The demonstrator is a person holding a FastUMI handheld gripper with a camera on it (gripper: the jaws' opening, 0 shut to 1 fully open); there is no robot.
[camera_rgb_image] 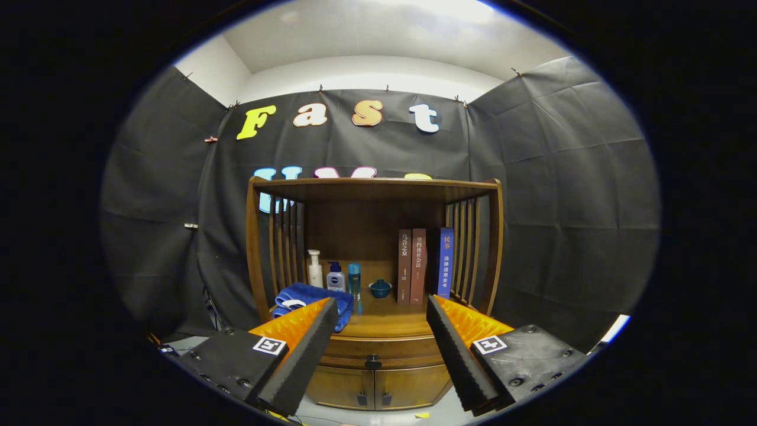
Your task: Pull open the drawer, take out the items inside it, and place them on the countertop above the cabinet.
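A wooden cabinet (pixel 378 349) with a shelf hutch stands ahead against the booth wall. Its drawer (pixel 378 354) is closed, with a dark knob (pixel 372 361) at its middle, seen between my fingers and well beyond them. My gripper (pixel 381 313) is open, held back from the cabinet with nothing between its fingers. The countertop (pixel 384 324) lies just above the drawer. A blue towel (pixel 307 297) lies on the countertop's left part, partly hidden behind my left finger.
On the countertop stand a white pump bottle (pixel 315 270), a small blue-and-white bottle (pixel 336 277), a slim blue bottle (pixel 354 280), a teal lidded bowl (pixel 379 288) and three upright books (pixel 424 264). Two cabinet doors (pixel 374 387) sit below the drawer. Slatted side rails flank the shelf.
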